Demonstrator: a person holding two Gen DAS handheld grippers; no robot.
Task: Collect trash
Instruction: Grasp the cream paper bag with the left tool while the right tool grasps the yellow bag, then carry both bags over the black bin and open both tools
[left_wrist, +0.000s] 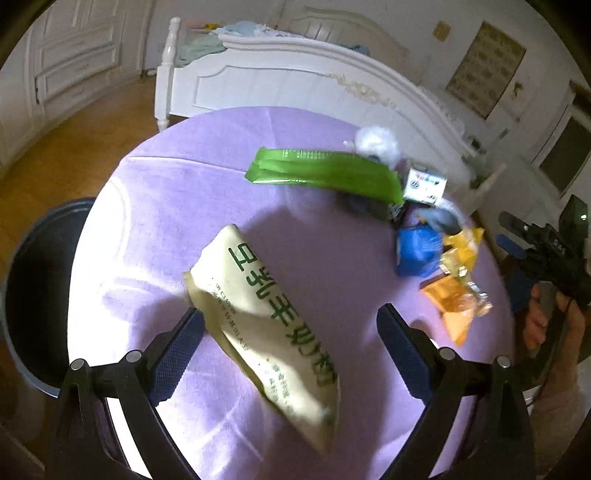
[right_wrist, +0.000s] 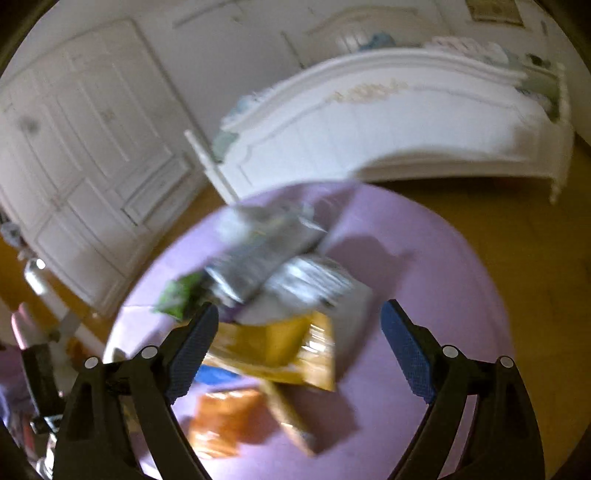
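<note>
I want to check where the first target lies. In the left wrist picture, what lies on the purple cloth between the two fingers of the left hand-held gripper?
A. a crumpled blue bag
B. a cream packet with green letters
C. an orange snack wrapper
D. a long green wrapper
B: the cream packet with green letters lies between the open fingers of the left hand-held gripper; nothing presses on it.

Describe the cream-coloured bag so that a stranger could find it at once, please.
Start at the round table with the purple cloth. The cream bag lies near its front edge, apart from the wrapper pile at the far right. It alone is pale with large green characters; the long green packet behind it is bright green.
</note>
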